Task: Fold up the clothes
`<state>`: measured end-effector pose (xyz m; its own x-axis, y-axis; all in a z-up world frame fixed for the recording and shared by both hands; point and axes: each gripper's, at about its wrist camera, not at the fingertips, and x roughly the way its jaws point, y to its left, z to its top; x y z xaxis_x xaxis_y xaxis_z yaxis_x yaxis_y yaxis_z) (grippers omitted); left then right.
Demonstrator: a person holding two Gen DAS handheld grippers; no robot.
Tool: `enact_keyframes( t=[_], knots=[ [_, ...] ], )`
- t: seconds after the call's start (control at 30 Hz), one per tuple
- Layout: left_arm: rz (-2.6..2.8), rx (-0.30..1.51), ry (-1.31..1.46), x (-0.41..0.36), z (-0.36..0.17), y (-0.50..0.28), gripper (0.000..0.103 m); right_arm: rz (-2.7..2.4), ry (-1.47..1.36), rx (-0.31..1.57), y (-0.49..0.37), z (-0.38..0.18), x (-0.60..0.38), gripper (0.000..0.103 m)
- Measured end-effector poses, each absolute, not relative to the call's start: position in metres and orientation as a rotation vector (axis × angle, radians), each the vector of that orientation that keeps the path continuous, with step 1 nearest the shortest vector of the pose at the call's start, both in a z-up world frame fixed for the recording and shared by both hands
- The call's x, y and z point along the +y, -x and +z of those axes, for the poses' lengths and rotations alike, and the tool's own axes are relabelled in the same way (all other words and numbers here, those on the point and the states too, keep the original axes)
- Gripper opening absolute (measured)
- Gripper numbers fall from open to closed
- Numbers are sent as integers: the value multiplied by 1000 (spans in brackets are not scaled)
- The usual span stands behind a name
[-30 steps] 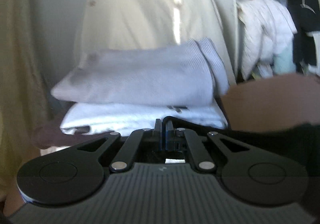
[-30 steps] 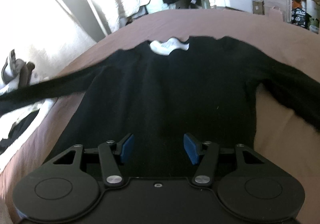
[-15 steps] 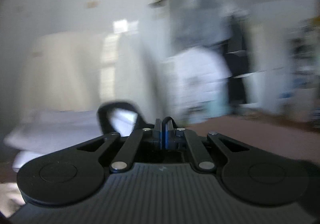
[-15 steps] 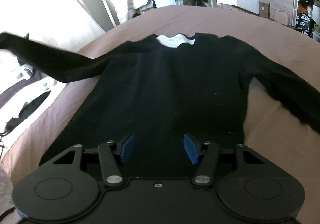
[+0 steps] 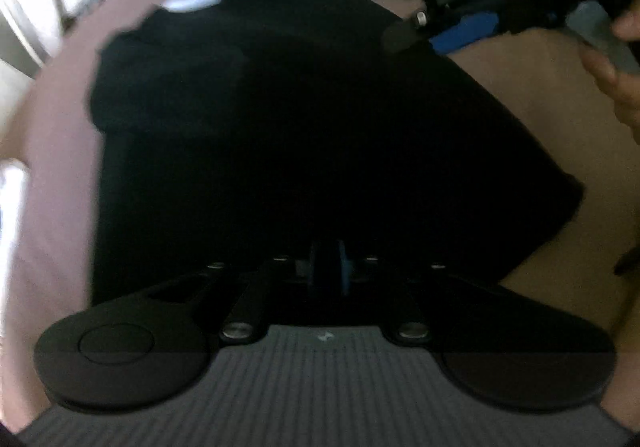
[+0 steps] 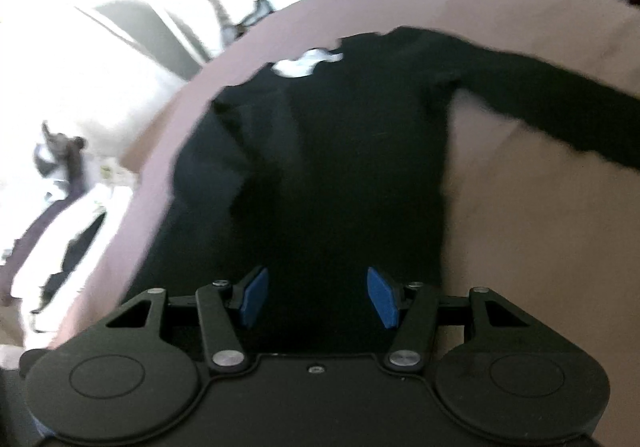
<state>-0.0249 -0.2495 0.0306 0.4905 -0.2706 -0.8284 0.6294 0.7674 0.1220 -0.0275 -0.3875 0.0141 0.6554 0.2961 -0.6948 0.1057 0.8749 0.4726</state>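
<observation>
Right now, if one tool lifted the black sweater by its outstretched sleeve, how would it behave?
Probably floppy: the black sweater lies flat, following the bed. The outstretched sleeve would likely rise first, the body dragging behind. It looks soft, not slippery.

Left wrist cam: looks steeply down along its fingers, close over the near hem of the black sweater (image 5: 304, 135) on the bed (image 5: 56, 175); collar at far end, right gripper (image 5: 452, 33) at far right of frame. Blurred. Right wrist cam: also angled down from the near hem, a bit farther back, sees room clutter far left. Both share the sweater (image 6: 320, 175) body, white collar label (image 6: 306, 63) and bed (image 6: 500, 207).
</observation>
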Motion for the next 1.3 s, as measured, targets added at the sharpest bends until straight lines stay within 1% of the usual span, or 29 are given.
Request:
enact_keyframes(
  t=[0.03,0.07,0.1,0.13,0.2,0.27,0.37,0.47,0.5,0.53,0.57,0.63,0.67,0.83,0.93,1.03,1.07,1.2,1.23,1.27,1.3],
  knots=[
    [-552,869,-425,-244,40,20,33,144,-527,860,25,13,-383,61],
    [-530,833,-399,-237,51,14,37,174,-545,861,23,11,-378,61],
    [-494,808,-363,-228,59,5,47,205,-563,862,20,10,-374,61],
    [-452,788,-324,-219,66,-4,51,236,-581,863,18,9,-369,61],
    [-366,769,-245,-200,75,-23,52,272,-579,871,12,8,-359,62],
    [-285,799,-169,-181,72,-44,52,252,-529,884,9,7,-351,66],
    [-164,946,-86,-152,41,-77,52,199,-468,919,1,-4,-344,66],
    [-31,1098,-101,-137,5,-103,52,194,-492,953,-8,-22,-346,66],
    [-2,1120,-106,-134,-2,-110,52,218,-508,962,-10,-28,-343,64],
    [7,1131,-101,-133,-7,-113,52,225,-482,968,-11,-31,-339,54],
    [7,1135,-93,-133,-8,-115,52,230,-453,973,-11,-34,-335,33],
    [9,1134,-82,-134,-7,-118,52,233,-388,947,-12,-32,-326,11],
    [10,1121,-87,-136,-6,-117,52,230,-374,929,-12,-29,-323,9],
    [-2,1050,-113,-143,1,-103,52,86,-275,767,-3,5,-333,8],
    [-22,991,-68,-140,12,-96,52,52,-319,758,-1,10,-352,9],
    [-74,897,-68,-149,27,-96,52,55,-402,795,-3,-2,-364,11],
    [-96,872,-74,-153,31,-93,52,49,-413,803,-4,-4,-365,16],
    [-204,814,-134,-174,46,-74,52,58,-467,836,-6,-11,-371,22],
    [-221,800,-161,-180,49,-70,52,70,-484,844,-4,-12,-374,31],
    [-234,786,-190,-185,52,-67,52,88,-507,866,-6,-13,-372,44],
    [-248,770,-227,-191,56,-63,52,113,-534,893,-6,-16,-372,49]
  ],
)
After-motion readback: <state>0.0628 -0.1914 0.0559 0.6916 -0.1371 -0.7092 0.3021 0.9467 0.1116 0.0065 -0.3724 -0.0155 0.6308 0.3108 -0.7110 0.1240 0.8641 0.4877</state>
